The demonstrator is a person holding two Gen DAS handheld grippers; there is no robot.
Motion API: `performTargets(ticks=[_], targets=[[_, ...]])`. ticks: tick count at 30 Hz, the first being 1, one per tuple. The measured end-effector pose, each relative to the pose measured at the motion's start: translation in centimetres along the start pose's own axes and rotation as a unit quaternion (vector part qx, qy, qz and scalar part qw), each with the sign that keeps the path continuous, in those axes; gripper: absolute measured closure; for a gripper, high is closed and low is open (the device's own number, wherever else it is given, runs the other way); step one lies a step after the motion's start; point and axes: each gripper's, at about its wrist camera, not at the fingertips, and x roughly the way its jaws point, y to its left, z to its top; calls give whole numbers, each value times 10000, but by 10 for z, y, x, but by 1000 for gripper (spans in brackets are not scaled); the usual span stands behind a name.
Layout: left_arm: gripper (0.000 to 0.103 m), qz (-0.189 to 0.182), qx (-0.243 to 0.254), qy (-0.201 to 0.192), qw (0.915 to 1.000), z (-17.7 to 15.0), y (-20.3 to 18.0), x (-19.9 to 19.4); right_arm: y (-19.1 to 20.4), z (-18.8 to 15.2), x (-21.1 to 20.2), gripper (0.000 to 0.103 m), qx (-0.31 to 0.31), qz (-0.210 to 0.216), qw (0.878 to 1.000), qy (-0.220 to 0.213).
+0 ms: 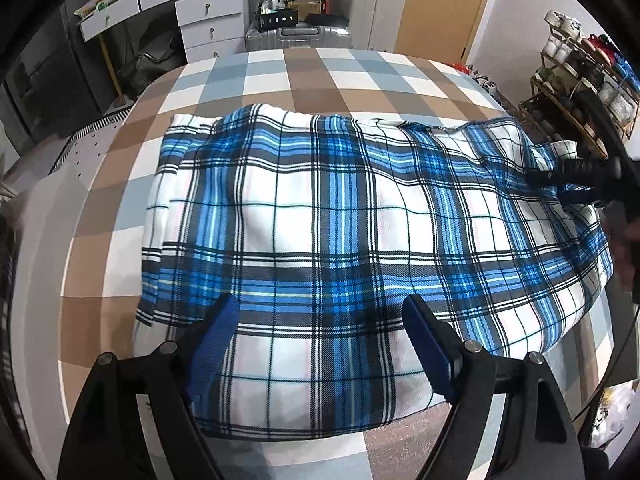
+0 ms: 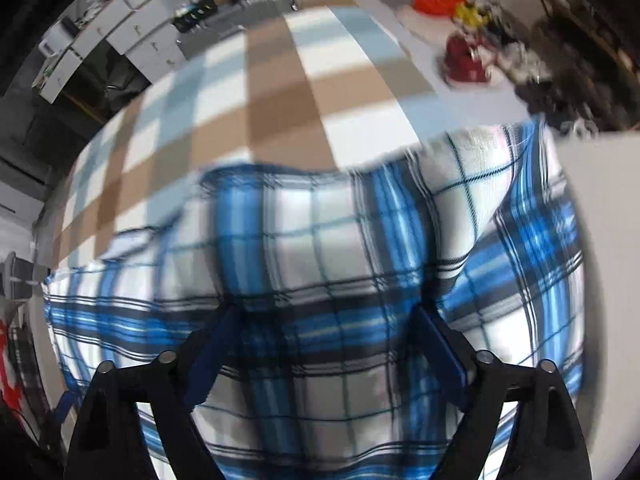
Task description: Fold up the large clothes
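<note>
Garment: plaid cloth (image 1: 320, 216), blue, white and black, lying partly folded across a bed or table dressed in a checked cover (image 1: 280, 72) of brown, pale blue and white. Its layers overlap along the far-left edge, and a diagonal fold runs toward the right end, which suggests one pass of folding is done and the piece is laid flat so the next crease can be set cleanly.

Left gripper (image 1: 316, 320): jaws spread wide, blue pads hovering over the near edge of the cloth, nothing pinched between them. Judged to be waiting there as an anchor or as the taker of the near hem.

Right gripper (image 2: 324, 320): jaws likewise spread, poised steeply over the cloth's right portion; the view is smeared, so contact with the fabric cannot be told. From the left view the tool (image 1: 576, 176) sits over the far-right corner, with part of a person's hand (image 1: 628, 240) behind it. Likely placed to seize that corner for the next fold.

Surroundings: white drawers (image 1: 208, 24), silver suitcases (image 1: 304, 32) and a shoe rack (image 1: 580, 88), all well apart from the work.
</note>
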Motion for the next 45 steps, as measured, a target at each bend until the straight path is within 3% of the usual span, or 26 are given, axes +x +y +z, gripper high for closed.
performTargets(ticks=[3,4,6,8,10,13,15,17,20,22,25,27,29,32,35,37,39,41,43,45], targets=[[23,59,-24,60,10000,0,3,5,33,-9,9,12,-800,-931,9923,-146],[23,63,-58,70,9999,0,5,5,38,-9,8,12,-874,-1060,9902,-233],[23,12,-176,74,9998,-1,10,3,43,-6,2,15,-834,-978,9916,-161],[23,-77,-275,8,9996,0,17,-1,41,-6,-16,17,-700,-602,9948,-435],[23,-196,-327,-72,9992,1,20,-5,39,-10,-30,16,-601,-528,9945,-681],[23,-419,-437,-192,9980,4,24,-8,45,-24,-19,15,-706,-411,9958,-403],[23,-598,-458,-303,9967,7,25,-11,56,-40,3,15,-1077,-769,9910,-188],[23,-668,-307,-412,9964,8,21,-10,67,-47,5,13,-1331,-1087,9832,-613],[23,-554,-61,-492,9972,12,15,-6,78,-44,6,15,-1392,-1356,9798,-476],[23,-765,-28,-561,9955,14,14,-9,85,-42,-5,32,-1355,-1049,9843,-424],[23,-1167,54,-848,9895,21,8,-20,93,-54,-25,32,-1260,-393,9901,-473],[23,-1527,-59,-974,9834,27,6,-23,102,-71,-33,32,-1409,-217,9882,-553],[23,-1839,-238,-830,9792,36,4,-14,105,-89,-37,30,-1522,-121,9865,-594],[23,-1749,-312,-439,9831,41,-3,7,98,-114,-33,26,-1551,-129,9863,-545],[23,-1189,-310,188,9922,39,-7,44,95,-131,-18,17,-1607,-355,9848,-558],[22,-1126,-240,109,9933,37,-10,43,99,-141,-20,16,-1803,-453,9788,-862],[22,-1021,-234,223,9942,38,-14,43,98,-141,-26,16,-1740,-400,9806,-815],[22,-1008,-261,186,9944,37,-14,41,78,-142,-44,16,-1113,341,9890,-915],[22,-1022,-370,187,9939,35,-12,37,46,-148,-60,15,-348,1009,9892,-1009],[22,-1109,-516,135,9924,32,-7,31,12,-155,-71,12,329,1280,9850,-1108]])
